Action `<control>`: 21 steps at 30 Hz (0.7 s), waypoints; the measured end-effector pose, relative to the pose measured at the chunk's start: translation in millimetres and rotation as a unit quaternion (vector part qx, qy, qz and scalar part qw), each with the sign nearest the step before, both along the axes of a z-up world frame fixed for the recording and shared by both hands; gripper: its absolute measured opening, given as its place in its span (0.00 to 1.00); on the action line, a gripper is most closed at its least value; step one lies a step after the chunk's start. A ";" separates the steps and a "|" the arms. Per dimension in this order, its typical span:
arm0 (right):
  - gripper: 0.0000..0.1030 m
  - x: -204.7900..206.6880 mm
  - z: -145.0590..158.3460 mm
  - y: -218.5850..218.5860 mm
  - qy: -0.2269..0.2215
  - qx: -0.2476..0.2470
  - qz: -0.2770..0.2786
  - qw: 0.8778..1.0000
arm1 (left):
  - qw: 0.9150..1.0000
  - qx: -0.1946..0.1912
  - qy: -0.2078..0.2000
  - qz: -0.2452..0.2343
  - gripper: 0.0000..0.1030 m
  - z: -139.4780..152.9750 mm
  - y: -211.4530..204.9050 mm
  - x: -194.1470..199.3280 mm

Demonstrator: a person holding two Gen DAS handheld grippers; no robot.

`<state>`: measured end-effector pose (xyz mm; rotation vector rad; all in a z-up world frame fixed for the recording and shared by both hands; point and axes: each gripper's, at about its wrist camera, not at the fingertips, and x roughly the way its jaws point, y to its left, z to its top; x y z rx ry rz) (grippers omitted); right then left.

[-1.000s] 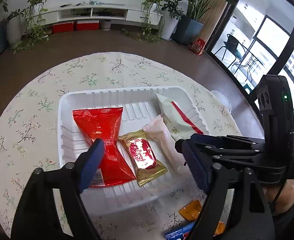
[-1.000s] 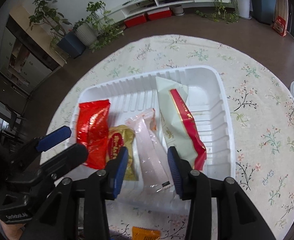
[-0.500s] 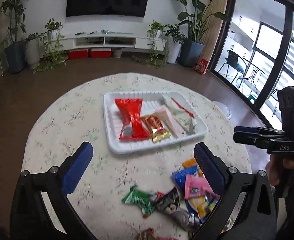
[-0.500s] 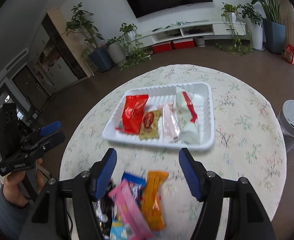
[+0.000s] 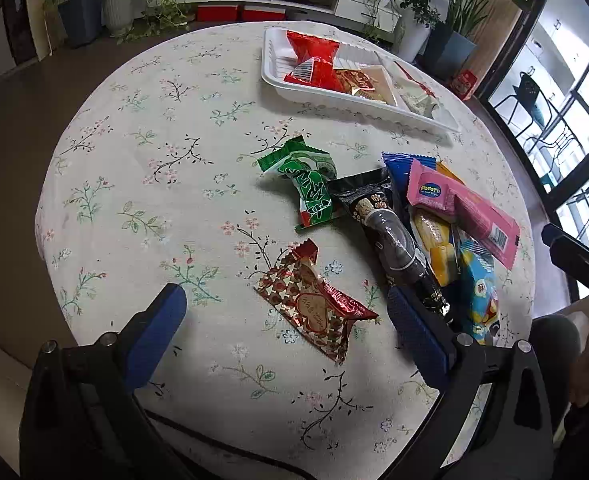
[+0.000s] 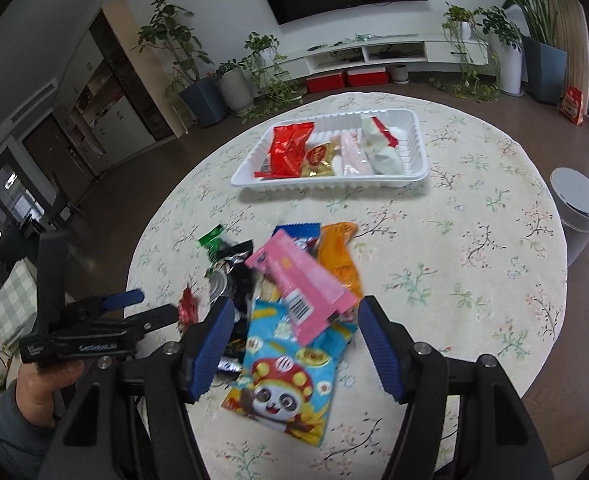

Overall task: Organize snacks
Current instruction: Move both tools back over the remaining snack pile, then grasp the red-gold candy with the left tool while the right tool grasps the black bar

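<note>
Two hand-held grippers hung above the round desk point(image 5: 142, 168), and you held both with fingers spread wide and nothing between them. Your left hand-held gripper point(image 5: 282, 322) was tilted down toward the near edge, its blue pads flanking a red star-printed wrapper point(image 5: 314, 304) that lay flat on the flowered cloth, touching neither pad. In the right wrist view that same tool appeared at the far left, gripped from below in your left hand point(image 6: 40, 384). Just beyond the red wrapper lay a green packet point(image 5: 306, 180), then a black packet point(image 5: 390, 236), with a pink packet point(image 5: 466, 208) lying across the heap to the right. Your right hand-held gripper point(image 6: 290, 340) pointed down over that heap, its open fingers either side of a blue panda packet point(image 6: 290, 380), the pink packet point(image 6: 302, 284) overlapping its upper edge and an orange packet point(image 6: 340, 260) just behind. Farther back, well apart from the loose pile, sat the white tray point(image 6: 414, 176) holding a red packet point(image 6: 290, 148), a gold one, a pale pink one and a white one side by side.
</note>
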<state>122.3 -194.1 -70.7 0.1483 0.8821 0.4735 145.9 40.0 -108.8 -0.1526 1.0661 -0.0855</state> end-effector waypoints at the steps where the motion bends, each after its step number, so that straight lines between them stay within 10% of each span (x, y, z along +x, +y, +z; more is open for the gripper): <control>1: 0.66 -4.0 -0.1 2.5 -0.002 -0.003 0.003 1.000 | 1.000 0.007 0.000 -0.001 0.98 1.0 -2.1 3.8; 21: 0.66 -19.8 -10.2 26.8 0.000 -0.023 0.023 0.999 | 0.998 0.050 0.013 -0.047 0.41 -20.1 -6.8 9.6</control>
